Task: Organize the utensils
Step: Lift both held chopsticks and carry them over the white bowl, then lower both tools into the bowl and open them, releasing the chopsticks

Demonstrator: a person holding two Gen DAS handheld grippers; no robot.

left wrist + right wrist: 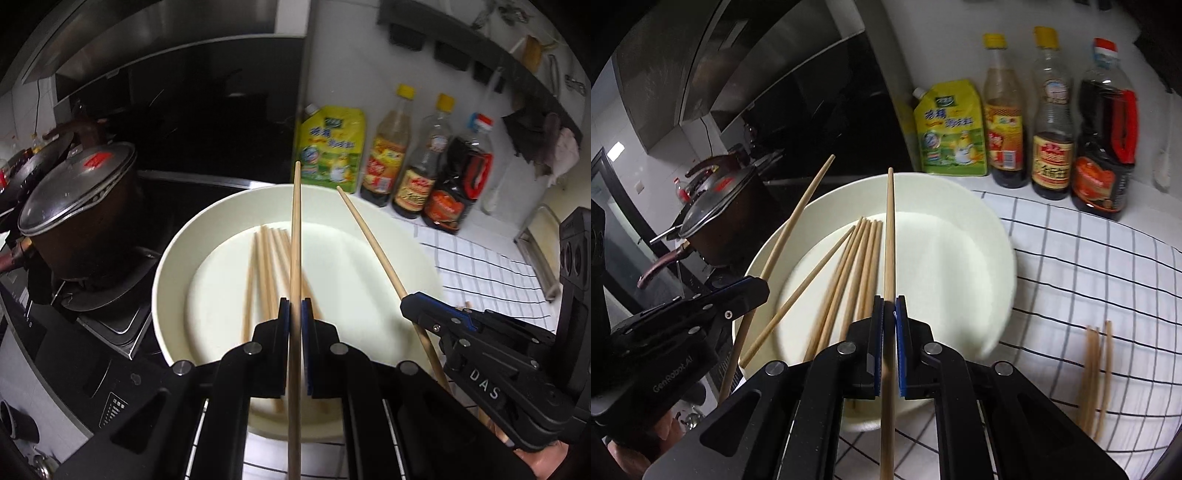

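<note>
While both grippers hover over the bowl (173, 258), each is clamped on one chopstick. Left gripper (295, 306): jaws closed tight on its chopstick (296, 221), which runs straight up between the blue pads, tip above the far rim. Right gripper (889, 304): same, jaws pinched on the second chopstick (889, 229), tip also reaching the far rim. From the left wrist view the right gripper sits to the right of the bowl, its stick slanting over the rim; from the right wrist view the left one sits left of the bowl.

Loose chopsticks (849, 266) lie fanned on the bowl floor, left of centre. More spare sticks (1097, 373) lie on the checked cloth (1089, 258), right of the bowl, blurred. Bowl stands on the cloth's left edge, next to the stove.

Behind it: yellow pouch (951, 129) and three bottles (1052, 122) by the wall. Lidded pot (74, 199) on the stove, left.
</note>
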